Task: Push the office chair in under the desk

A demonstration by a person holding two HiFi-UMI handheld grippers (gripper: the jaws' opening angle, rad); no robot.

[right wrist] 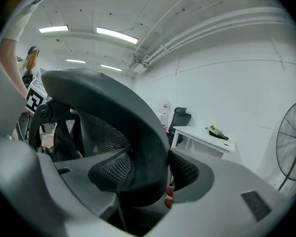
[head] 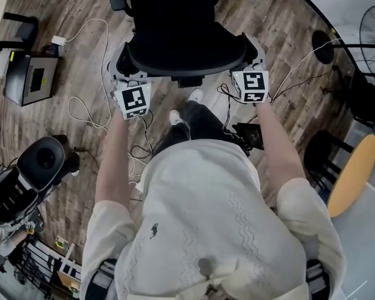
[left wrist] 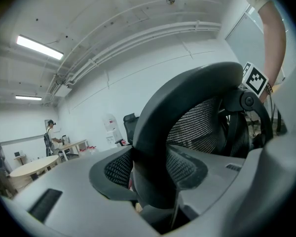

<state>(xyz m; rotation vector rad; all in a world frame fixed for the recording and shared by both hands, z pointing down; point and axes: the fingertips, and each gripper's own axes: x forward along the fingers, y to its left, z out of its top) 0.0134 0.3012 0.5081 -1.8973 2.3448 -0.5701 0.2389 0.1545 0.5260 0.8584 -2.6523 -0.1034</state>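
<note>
Office chair [head: 175, 17], standing on wood floor [head: 50, 124] directly ahead of the person [head: 212, 217]. Its backrest rim [head: 187, 64] is clamped at the left end by the jaws of the left gripper [head: 126, 64] and at the right end by those of the right gripper [head: 253, 58].

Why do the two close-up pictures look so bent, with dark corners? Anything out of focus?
Left gripper view: the wide-angle lens bows the ceiling strip light and blackens the corners; the near black mesh office chair looks slightly soft. Right gripper view: same bowing; the white desk is crisp. Head view: even light.
</note>
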